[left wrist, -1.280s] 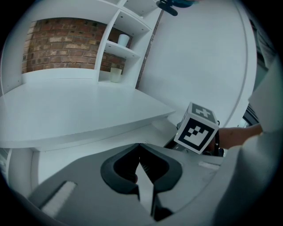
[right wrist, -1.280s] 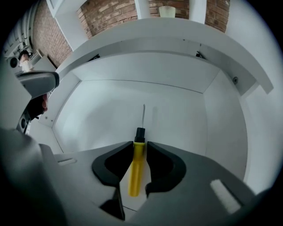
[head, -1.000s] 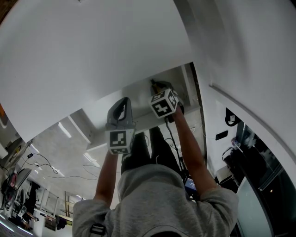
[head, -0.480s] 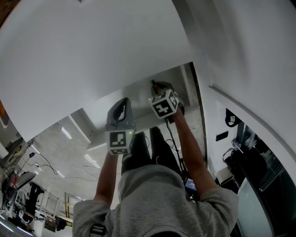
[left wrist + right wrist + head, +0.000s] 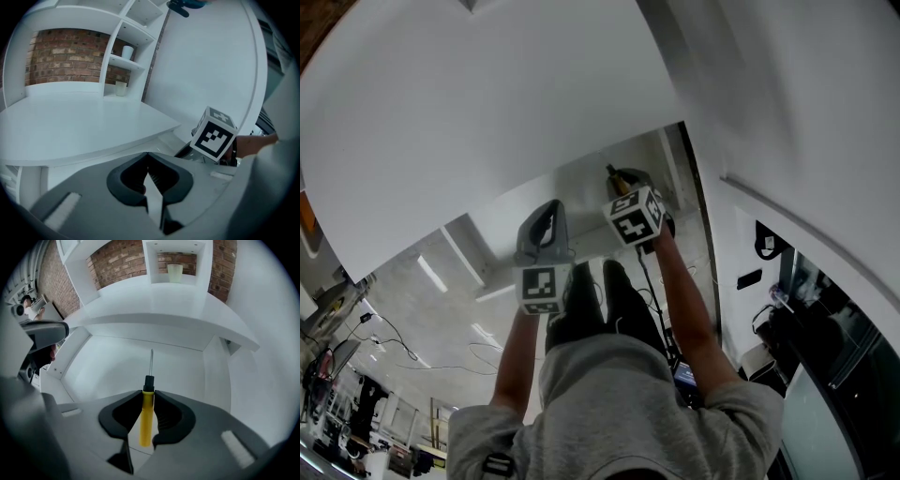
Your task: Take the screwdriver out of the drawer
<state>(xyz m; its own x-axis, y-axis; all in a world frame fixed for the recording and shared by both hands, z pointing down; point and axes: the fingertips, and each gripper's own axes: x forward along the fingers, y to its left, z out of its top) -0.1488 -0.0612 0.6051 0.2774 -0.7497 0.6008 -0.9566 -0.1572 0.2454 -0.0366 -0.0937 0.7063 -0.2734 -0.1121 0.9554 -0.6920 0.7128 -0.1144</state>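
A screwdriver (image 5: 146, 418) with a yellow handle, black collar and thin metal shaft stands between the jaws of my right gripper (image 5: 148, 393), which is shut on the handle. Its tip points down at the white floor of the open drawer (image 5: 108, 366), clear of it. In the head view the right gripper (image 5: 617, 176) hangs over the drawer, with its marker cube (image 5: 633, 214) facing me. My left gripper (image 5: 148, 157) is shut on nothing and sits beside the drawer, left of the right one (image 5: 213, 133).
A white tabletop (image 5: 178, 305) juts out over the back of the drawer. Behind it are white shelves on a brick wall, with a pale cup (image 5: 175, 273) in a niche. The drawer's right wall (image 5: 215, 371) stands close by.
My right gripper has lifted a little with the screwdriver still in it. The left gripper has stayed put.
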